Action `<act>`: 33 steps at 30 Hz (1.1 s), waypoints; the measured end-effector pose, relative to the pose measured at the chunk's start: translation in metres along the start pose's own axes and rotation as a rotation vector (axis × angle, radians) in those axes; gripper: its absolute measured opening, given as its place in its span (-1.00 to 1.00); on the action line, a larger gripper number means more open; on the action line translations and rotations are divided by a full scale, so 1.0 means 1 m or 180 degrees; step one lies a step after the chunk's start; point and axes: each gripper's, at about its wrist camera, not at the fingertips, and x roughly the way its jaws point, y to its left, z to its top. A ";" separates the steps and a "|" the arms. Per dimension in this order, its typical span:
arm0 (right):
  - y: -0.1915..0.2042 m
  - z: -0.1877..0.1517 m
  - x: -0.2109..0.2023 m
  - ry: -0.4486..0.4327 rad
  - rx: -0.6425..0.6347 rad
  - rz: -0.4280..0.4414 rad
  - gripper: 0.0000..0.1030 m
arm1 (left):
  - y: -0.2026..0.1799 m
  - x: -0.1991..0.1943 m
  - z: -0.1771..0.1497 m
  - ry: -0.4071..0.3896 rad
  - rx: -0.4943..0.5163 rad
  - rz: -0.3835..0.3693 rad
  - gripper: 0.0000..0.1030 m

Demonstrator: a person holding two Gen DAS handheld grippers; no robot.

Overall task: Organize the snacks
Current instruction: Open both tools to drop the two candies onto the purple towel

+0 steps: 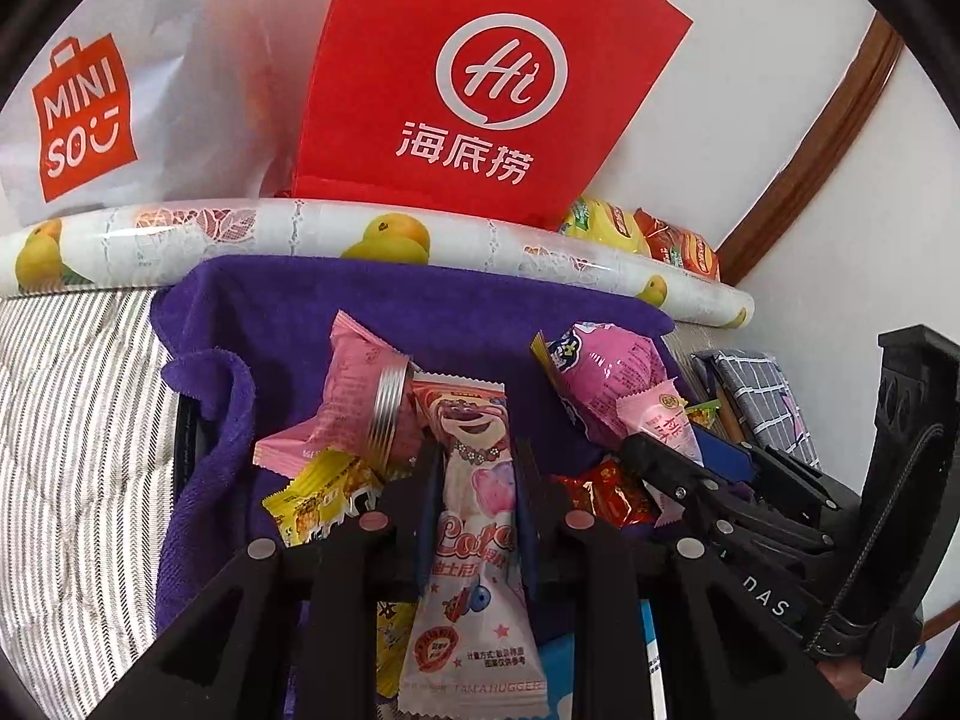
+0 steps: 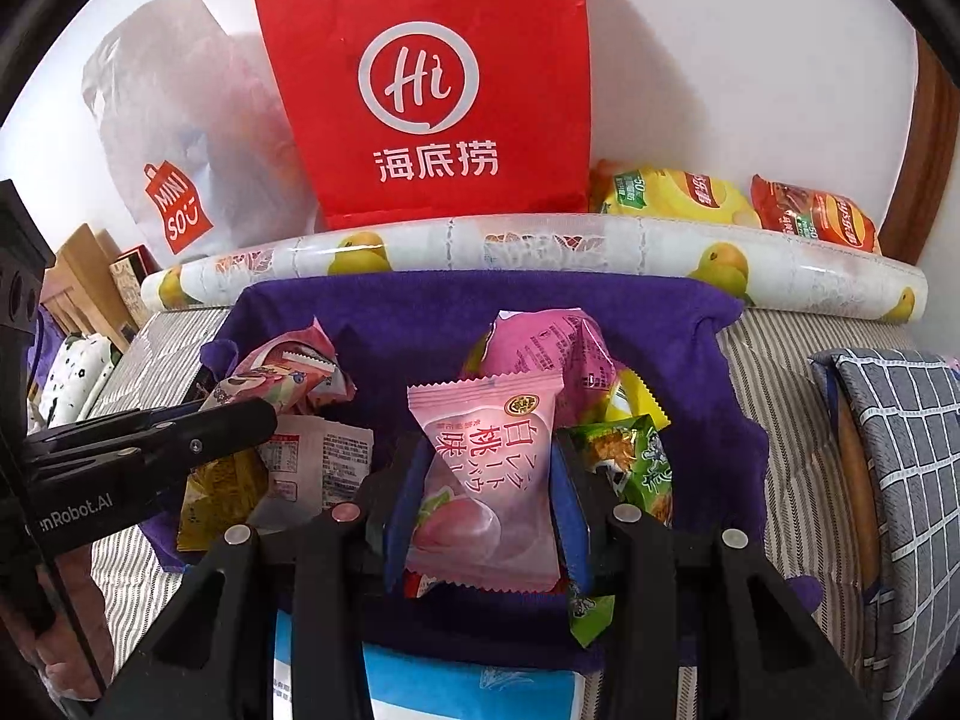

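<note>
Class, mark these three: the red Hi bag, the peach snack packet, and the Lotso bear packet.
red Hi bag (image 2: pixel 426 96), right wrist view, white logo.
peach snack packet (image 2: pixel 486 480), right wrist view, packet's middle.
Lotso bear packet (image 1: pixel 474 516), left wrist view, packet's middle.

My left claw (image 1: pixel 474 480) covers the sides of the long bear-print candy packet (image 1: pixel 471 546), and its lower end runs off the picture. My right claw (image 2: pixel 489 480) hides the peach packet's (image 2: pixel 489 474) edges. The red bag's (image 2: pixel 432 90) top is cut off.

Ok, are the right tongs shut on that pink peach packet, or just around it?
Shut on it: the right tongs have both blue pads pressed against the sides of the pink peach packet, lifted above the purple towel.
</note>
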 end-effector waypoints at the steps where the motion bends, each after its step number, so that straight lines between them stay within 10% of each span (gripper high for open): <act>1: 0.000 0.000 0.000 0.0007 0.0000 -0.0001 -0.21 | 0.001 0.000 0.000 0.0007 -0.0012 -0.0017 -0.58; 28: -0.008 0.007 -0.035 -0.0407 0.0017 -0.0040 0.24 | 0.005 -0.001 0.003 -0.0075 -0.0138 -0.0098 -0.54; 33: -0.012 0.008 -0.039 -0.0466 0.0075 -0.0011 0.24 | 0.006 -0.004 0.003 -0.0101 -0.0170 -0.0146 -0.11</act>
